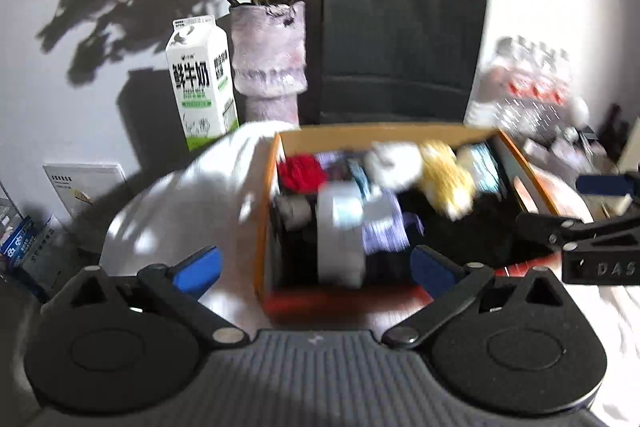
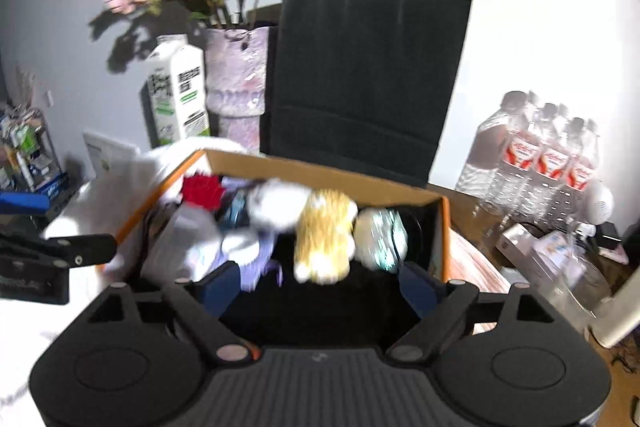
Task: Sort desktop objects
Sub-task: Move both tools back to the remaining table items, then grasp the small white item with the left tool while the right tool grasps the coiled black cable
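Note:
An open cardboard box [image 1: 384, 131] with orange sides stands in front of both grippers, crammed with blurred items. Among them are a red thing [image 1: 300, 173], a white plush [image 1: 394, 163], a yellow plush [image 1: 448, 179] and a grey roll [image 1: 340, 235]. My left gripper [image 1: 316, 273] is open over the box's near left part, its blue pads wide apart with nothing between them. In the right wrist view my right gripper [image 2: 320, 287] is open over the near side of the box [image 2: 320, 171], below the yellow plush [image 2: 324, 235], gripping nothing. Each gripper shows at the edge of the other's view.
A milk carton [image 1: 202, 83], a pale vase of dried roses [image 1: 270, 59] and a black paper bag [image 1: 400, 43] stand behind the box. A white cloth [image 1: 192, 195] lies left of it. A pack of water bottles [image 2: 536, 155] and small clutter fill the right.

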`<state>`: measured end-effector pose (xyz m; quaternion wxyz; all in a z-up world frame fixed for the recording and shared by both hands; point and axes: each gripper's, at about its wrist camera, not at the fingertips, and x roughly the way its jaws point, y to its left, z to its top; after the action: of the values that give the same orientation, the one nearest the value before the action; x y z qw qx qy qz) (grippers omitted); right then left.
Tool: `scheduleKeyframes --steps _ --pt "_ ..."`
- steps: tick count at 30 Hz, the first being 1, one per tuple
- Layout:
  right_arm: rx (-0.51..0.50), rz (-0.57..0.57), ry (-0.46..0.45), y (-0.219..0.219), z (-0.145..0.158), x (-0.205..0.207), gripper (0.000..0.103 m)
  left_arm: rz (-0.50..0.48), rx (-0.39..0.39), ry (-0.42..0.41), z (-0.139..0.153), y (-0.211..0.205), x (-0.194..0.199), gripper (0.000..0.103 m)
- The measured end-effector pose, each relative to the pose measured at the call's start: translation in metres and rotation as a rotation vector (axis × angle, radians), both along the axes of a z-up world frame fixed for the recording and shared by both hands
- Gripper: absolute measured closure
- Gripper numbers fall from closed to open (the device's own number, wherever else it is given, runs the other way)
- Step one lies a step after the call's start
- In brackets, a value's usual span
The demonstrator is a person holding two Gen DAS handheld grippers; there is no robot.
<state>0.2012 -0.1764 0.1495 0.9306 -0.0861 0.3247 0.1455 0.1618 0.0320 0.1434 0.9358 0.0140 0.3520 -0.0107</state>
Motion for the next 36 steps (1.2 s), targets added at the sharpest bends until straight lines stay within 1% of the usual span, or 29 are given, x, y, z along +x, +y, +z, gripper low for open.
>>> scheduleKeyframes --steps 1,4,6,8,11,13,16,18,20,21,23,25,27,30,33,34,36 --pt "0.010 0.010 -0.013 -0.006 -0.002 -0.017 0.016 -0.009 0.000 -0.008 -0.003 -0.003 -0.016 0.000" --pt "0.051 0.048 -0.034 -0.021 -0.013 -0.065 0.014 -0.078 -0.004 -0.043 -0.014 -0.011 -0.063 0.000" --pt "0.053 0.063 -0.059 -0.029 -0.022 -0.101 0.014 -0.097 -0.007 -0.089 -0.024 -0.011 -0.095 0.000" --pt "0.047 0.066 -0.107 -0.036 -0.032 -0.139 0.013 -0.076 0.002 -0.123 -0.037 -0.012 -0.127 0.000" --pt "0.049 0.052 -0.171 -0.042 -0.052 -0.192 0.010 -0.071 -0.038 -0.168 -0.059 -0.013 -0.170 0.000" --pt "0.046 0.039 -0.209 -0.044 -0.070 -0.223 0.009 -0.045 -0.064 -0.178 -0.078 -0.016 -0.196 0.000" --pt "0.071 0.002 -0.226 -0.046 -0.096 -0.255 0.009 -0.002 -0.070 -0.195 -0.103 -0.022 -0.226 0.000" --pt "0.104 -0.015 -0.220 -0.047 -0.110 -0.268 0.009 -0.011 -0.054 -0.215 -0.111 -0.026 -0.239 0.000" --pt "0.113 0.002 -0.214 -0.045 -0.122 -0.273 0.009 -0.018 -0.018 -0.282 -0.115 -0.030 -0.246 0.000" --pt "0.095 0.004 -0.223 -0.044 -0.128 -0.276 0.009 -0.022 0.008 -0.308 -0.116 -0.033 -0.246 0.000" --pt "0.043 -0.028 -0.217 -0.041 -0.136 -0.273 0.009 -0.045 0.033 -0.330 -0.117 -0.040 -0.244 0.000" --pt "0.031 -0.057 -0.208 -0.040 -0.140 -0.271 0.009 -0.050 0.029 -0.309 -0.124 -0.044 -0.243 0.000" --pt "0.050 -0.047 -0.211 -0.042 -0.141 -0.272 0.009 -0.049 0.027 -0.276 -0.132 -0.046 -0.240 0.000" --pt "0.073 -0.068 -0.204 -0.046 -0.142 -0.271 0.009 -0.042 0.035 -0.249 -0.143 -0.045 -0.240 0.000" --pt "0.094 -0.082 -0.194 -0.049 -0.142 -0.270 0.009 -0.045 0.030 -0.255 -0.141 -0.045 -0.241 0.000" --pt "0.100 -0.083 -0.189 -0.050 -0.142 -0.270 0.009 -0.047 0.025 -0.259 -0.138 -0.045 -0.241 0.001" --pt "0.111 -0.088 -0.177 -0.051 -0.141 -0.267 0.009 -0.056 0.004 -0.263 -0.130 -0.044 -0.239 0.011"
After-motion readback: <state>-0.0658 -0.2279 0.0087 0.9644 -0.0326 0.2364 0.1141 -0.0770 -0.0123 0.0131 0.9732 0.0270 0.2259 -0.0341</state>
